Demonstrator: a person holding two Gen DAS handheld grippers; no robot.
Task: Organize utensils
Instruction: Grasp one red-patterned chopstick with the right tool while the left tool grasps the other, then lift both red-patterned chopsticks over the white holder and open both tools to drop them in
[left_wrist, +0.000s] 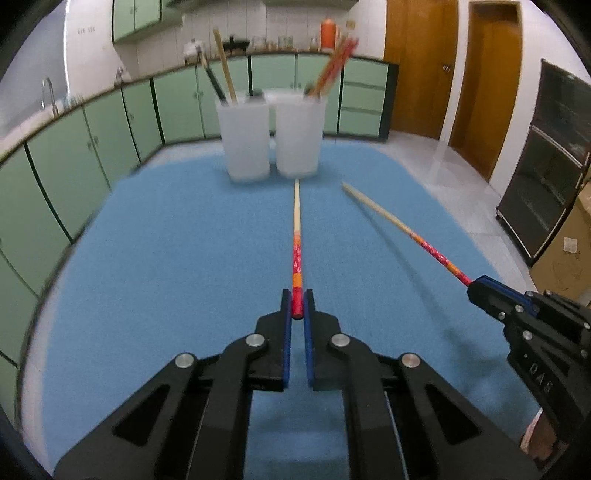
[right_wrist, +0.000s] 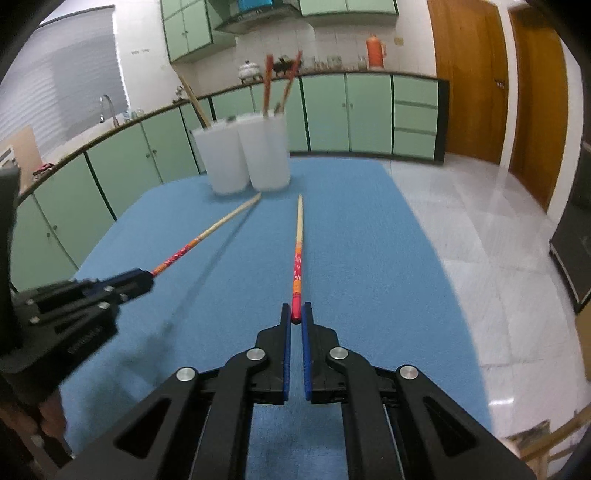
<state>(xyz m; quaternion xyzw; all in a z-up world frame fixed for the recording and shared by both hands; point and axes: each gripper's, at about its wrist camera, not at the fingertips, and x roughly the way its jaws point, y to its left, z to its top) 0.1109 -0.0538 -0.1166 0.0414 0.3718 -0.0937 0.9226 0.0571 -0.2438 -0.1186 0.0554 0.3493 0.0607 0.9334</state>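
Over blue mat (left_wrist: 166, 258) | both jaws clamp chopsticks (left_wrist: 296, 236) (right_wrist: 297, 251) | tips toward cups (left_wrist: 295, 136)

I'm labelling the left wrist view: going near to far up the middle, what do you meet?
Left hand-held gripper shut on the left chopstick → bare blue table mat → the two white cups → green cabinets → orange flask on the counter.
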